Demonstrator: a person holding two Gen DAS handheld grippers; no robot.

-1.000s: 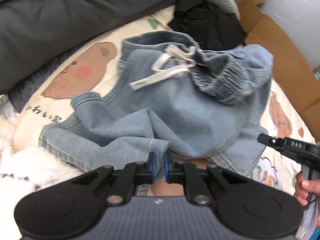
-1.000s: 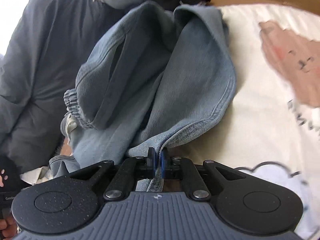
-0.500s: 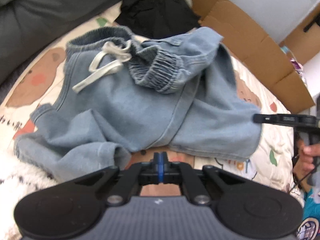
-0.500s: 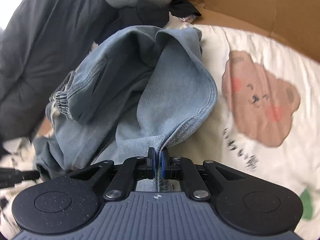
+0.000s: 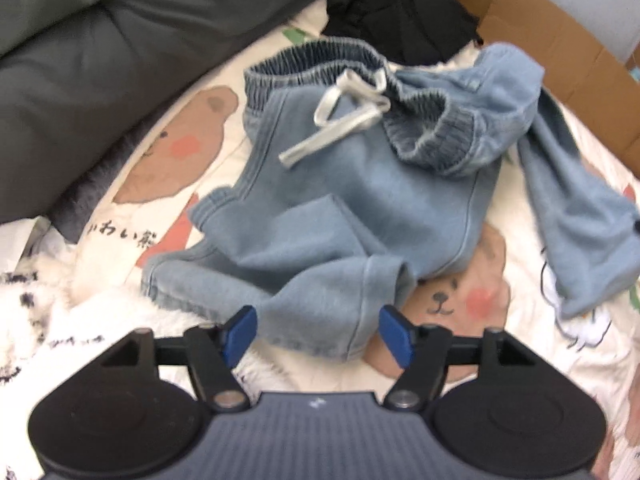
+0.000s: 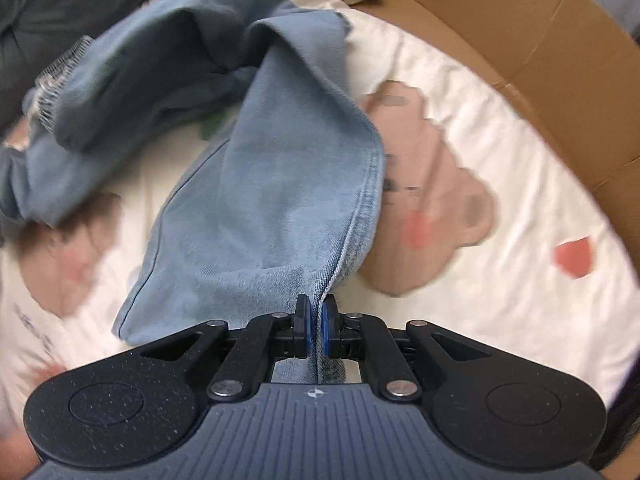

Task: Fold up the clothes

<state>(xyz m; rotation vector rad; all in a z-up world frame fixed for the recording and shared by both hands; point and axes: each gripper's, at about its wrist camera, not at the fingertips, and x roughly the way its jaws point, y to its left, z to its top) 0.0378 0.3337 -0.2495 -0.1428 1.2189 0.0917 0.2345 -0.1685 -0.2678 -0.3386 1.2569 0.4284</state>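
Denim shorts half spread, one leg pinched by the right gripper

Denim shorts [image 5: 360,208] lie crumpled on a cream bedsheet [image 5: 168,216] printed with brown bears. In the left wrist view, going from 9 o'clock across to 3 o'clock: a dark grey duvet [image 5: 80,72] fills the upper left, a white fluffy blanket [image 5: 60,304] sits at about 8 o'clock, and the shorts take the centre. Their elastic waistband [image 5: 316,60] is at 12 o'clock with a white drawstring [image 5: 344,116] trailing across the front. One leg hem rests at 6 o'clock, just ahead of the left gripper [image 5: 318,336], whose blue pads [image 5: 240,334] stand wide apart on either side of that hem without clamping it. The other leg stretches out towards 3 o'clock, lifted off the sheet. A heap of black clothing [image 5: 400,12] lies at 1 o'clock, and a cardboard box [image 5: 560,48] edges the bed at 2 o'clock.

In the right wrist view, the bunched waist of the shorts [image 6: 260,200] sits at 10 o'clock, blurred. The stretched leg runs from there down to 6 o'clock, where the right gripper [image 6: 316,330] has its two blue pads pressed together on the hem seam. Bear prints on the sheet show at 8 o'clock and 3 o'clock, with the cardboard wall curving round at 2 o'clock.
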